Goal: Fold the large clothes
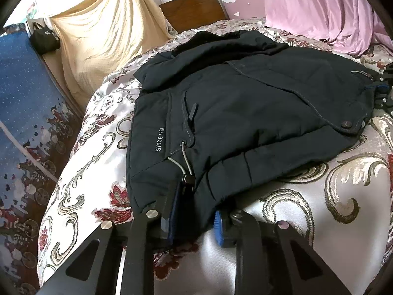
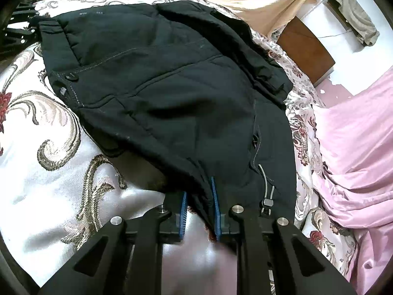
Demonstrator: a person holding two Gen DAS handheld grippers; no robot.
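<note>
With my left claw [image 1: 194, 217] and right claw [image 2: 200, 212] each pinching the hem of the bulky dark navy padded jacket [image 1: 245, 103] lying on the floral satin bedspread [image 1: 319, 209], these shallow bites could slip when lifted.

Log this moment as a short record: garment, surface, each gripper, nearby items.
garment: dark jacket, spread on the bed, printed "SINCE 1968"
surface: floral bedspread
left gripper: at the jacket hem, jaws apart, fabric between the blue pads; grip cannot be confirmed
right gripper: at the hem on its own side, fabric between the pads; grip unclear
nearby: pink sheet, cream cloth, wooden headboard
</note>
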